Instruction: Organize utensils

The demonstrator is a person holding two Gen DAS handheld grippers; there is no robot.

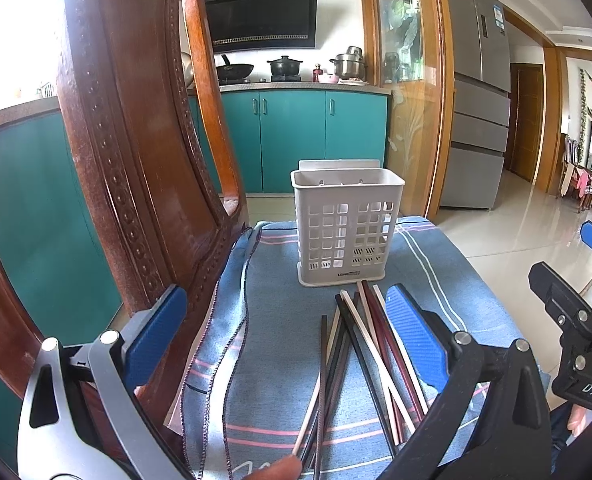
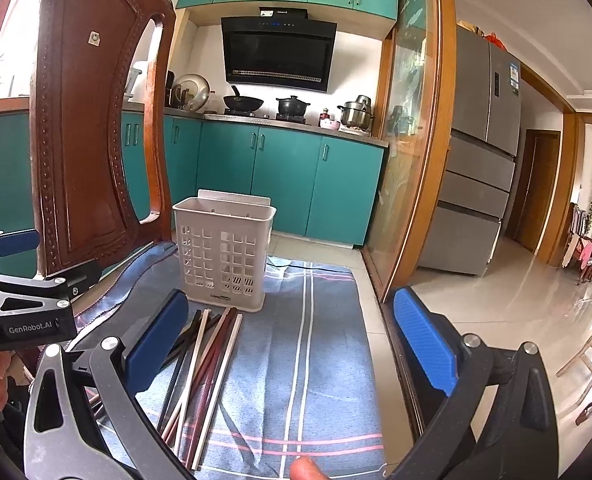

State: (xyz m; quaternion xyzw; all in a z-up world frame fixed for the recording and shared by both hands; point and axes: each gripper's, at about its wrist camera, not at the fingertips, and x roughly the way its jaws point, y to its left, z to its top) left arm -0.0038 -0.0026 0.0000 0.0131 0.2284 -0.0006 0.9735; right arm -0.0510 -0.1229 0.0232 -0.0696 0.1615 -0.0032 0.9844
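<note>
On the far left we see the carved wooden chair back point(image 1: 128, 152) rising beside the work surface, and the blue striped cloth point(image 1: 280, 344) spread flat next to it, likely there to keep the utensils from sliding and to mark out where we work.

We hold the left gripper point(image 1: 288, 344) low over the near part of the cloth, aimed at the loose pile ahead. Its jaws are wide apart and hold nothing; the right blue pad point(image 1: 415, 336) sits over the right side of the pile, though we cannot tell whether it touches.

The chopsticks point(image 1: 359, 356) lie scattered and crossed on the cloth, dark, red and pale ones overlapping, their far tips just short of the holder. We judge that none has been sorted yet.

Behind them the white slotted holder point(image 1: 347, 228) stands upright with its open top empty, set close so each stick needs only a short lift to drop in.

To the right we keep the right gripper point(image 2: 292, 344) over bare cloth beside the pile. Its jaws are also spread wide, empty, with the left pad point(image 2: 156, 340) near the chopsticks. A fingertip point(image 2: 305, 468) shows at the bottom edge.
</note>
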